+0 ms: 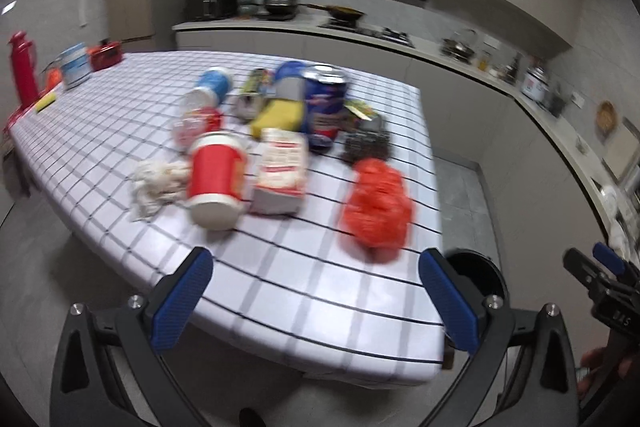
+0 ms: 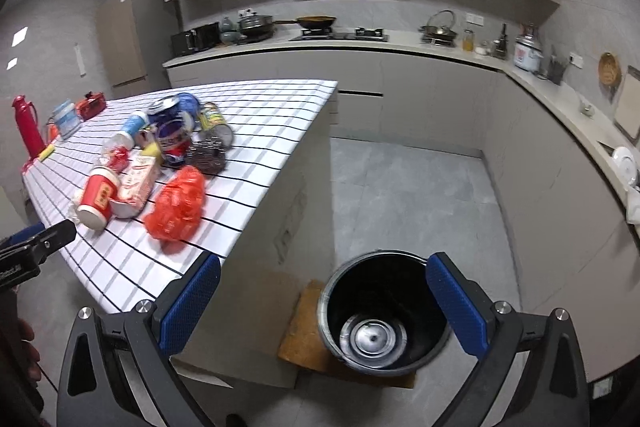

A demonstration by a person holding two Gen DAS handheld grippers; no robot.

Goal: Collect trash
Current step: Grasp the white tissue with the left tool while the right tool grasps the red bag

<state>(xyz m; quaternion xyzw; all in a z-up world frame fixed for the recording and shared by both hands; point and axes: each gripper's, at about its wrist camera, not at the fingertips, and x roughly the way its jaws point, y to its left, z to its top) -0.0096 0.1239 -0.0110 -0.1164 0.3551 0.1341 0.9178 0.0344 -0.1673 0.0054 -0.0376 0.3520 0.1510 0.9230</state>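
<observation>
Tongs both wide, empty: left gripper point(image 1: 316, 301), right gripper point(image 2: 322, 307). Take nearest red bag point(image 1: 376, 209) first; drop into bin point(image 2: 384, 311).

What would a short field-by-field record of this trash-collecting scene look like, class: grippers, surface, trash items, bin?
left gripper: open, holding nothing, over the near table edge
right gripper: open, holding nothing, above the bin
surface: table with a white grid-pattern cloth
trash on table: red paper cup on its side, orange plastic bag, white carton, blue can, crumpled tissue
bin: black bucket on the floor beside the table, no trash visible inside
far end of table: red flask
</observation>
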